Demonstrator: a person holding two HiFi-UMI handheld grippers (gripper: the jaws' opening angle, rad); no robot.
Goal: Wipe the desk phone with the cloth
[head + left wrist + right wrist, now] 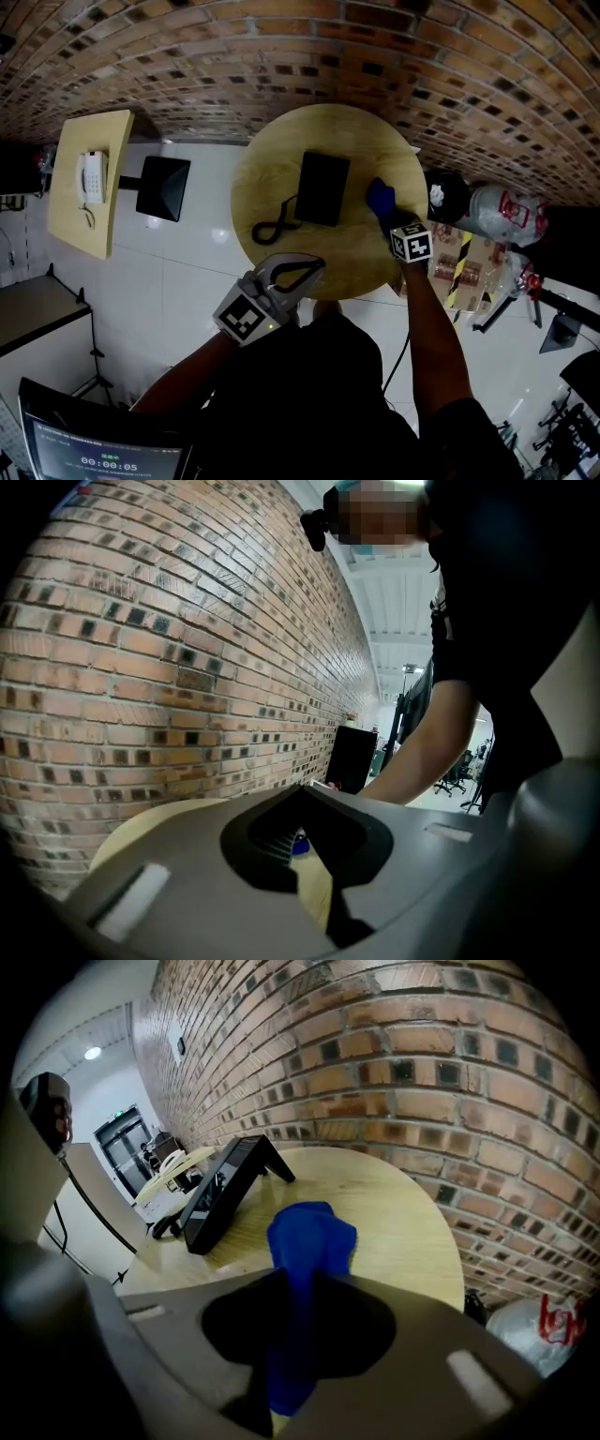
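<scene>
A black desk phone lies on the round wooden table, and its coiled cord trails off toward the front left. Just right of the phone is a blue cloth, bunched up on the tabletop. My right gripper is shut on the cloth, and in the right gripper view a fold of the cloth is pinched between the jaws of the right gripper. The phone stands a short way to the left of it there. My left gripper hovers at the table's front edge, shut and empty.
A brick wall runs behind the table. To the left stands a smaller table with a white phone, and a black box sits beside it. Bags and a dark object crowd the floor to the right. A screen is at the lower left.
</scene>
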